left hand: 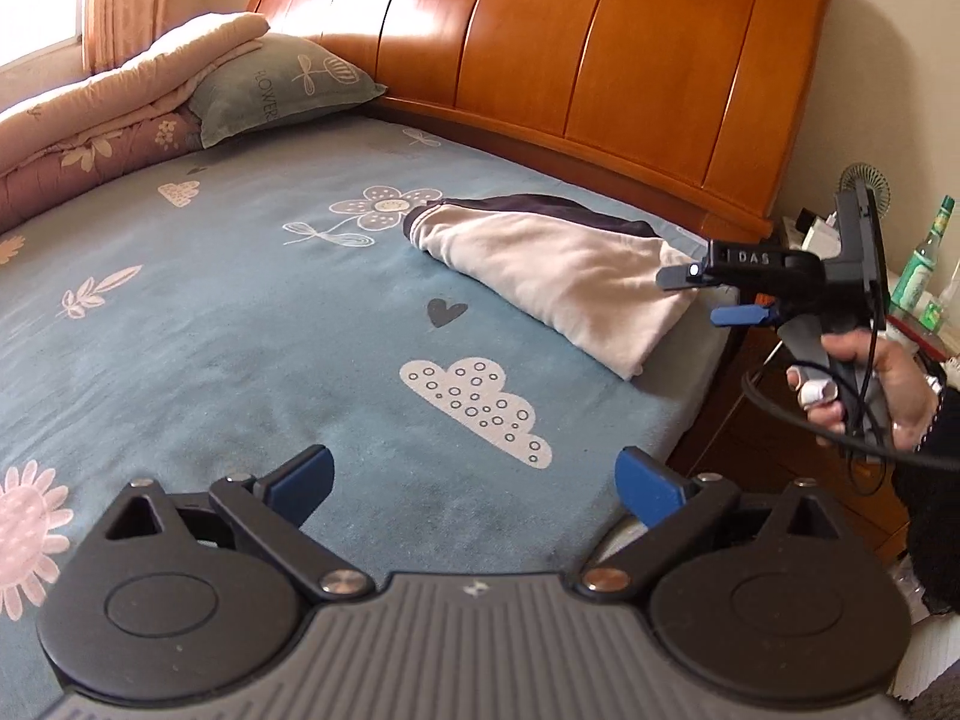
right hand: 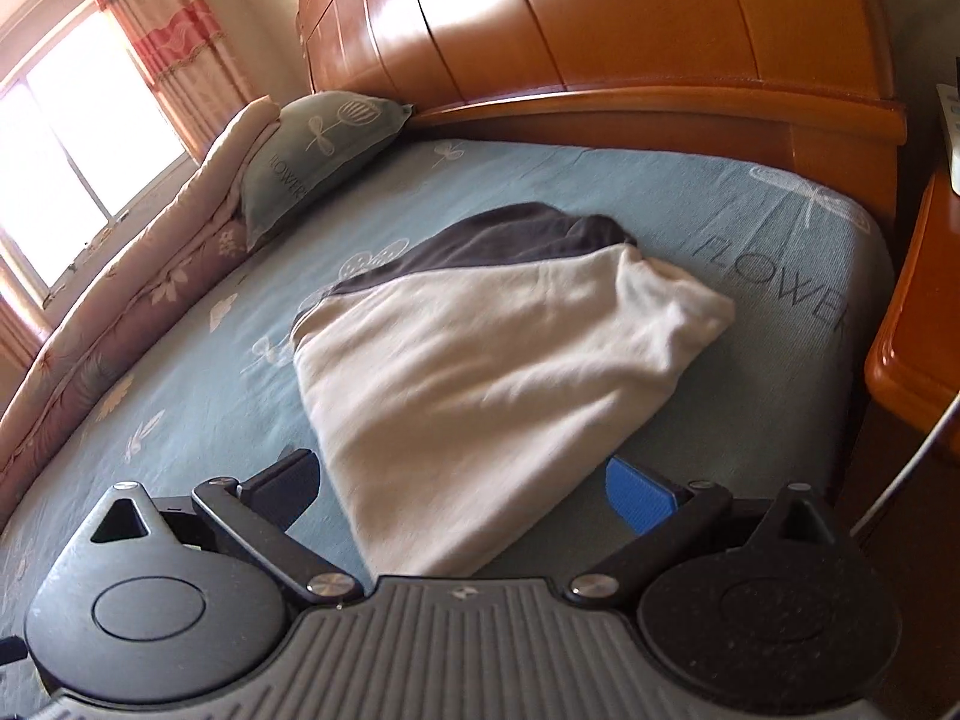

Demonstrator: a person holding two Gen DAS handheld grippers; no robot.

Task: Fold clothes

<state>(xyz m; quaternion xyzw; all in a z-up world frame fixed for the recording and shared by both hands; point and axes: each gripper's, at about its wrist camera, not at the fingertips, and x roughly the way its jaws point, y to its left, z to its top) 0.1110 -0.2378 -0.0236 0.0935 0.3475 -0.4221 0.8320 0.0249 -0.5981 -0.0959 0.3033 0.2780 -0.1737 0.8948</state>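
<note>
A folded cream garment [left hand: 558, 276] with a dark upper part lies on the blue patterned bedsheet [left hand: 240, 330], near the bed's right edge and the headboard. My left gripper [left hand: 477, 480] is open over bare sheet, well short of the garment, with nothing between its blue pads. A hand holds my right gripper [left hand: 708, 295] at the garment's right corner, fingers apart. In the right wrist view the garment [right hand: 480, 360] fills the middle, and its near corner runs between the spread fingers of my open right gripper [right hand: 465, 486]. I cannot tell whether the pads touch the cloth.
A wooden headboard [left hand: 600, 60] runs along the back. A grey-green pillow [left hand: 276, 84] and a folded quilt [left hand: 90, 120] sit at the far left. A wooden nightstand [right hand: 918, 324] stands right of the bed, with a green bottle [left hand: 927, 252] on it. A curtained window [right hand: 78, 138] is at left.
</note>
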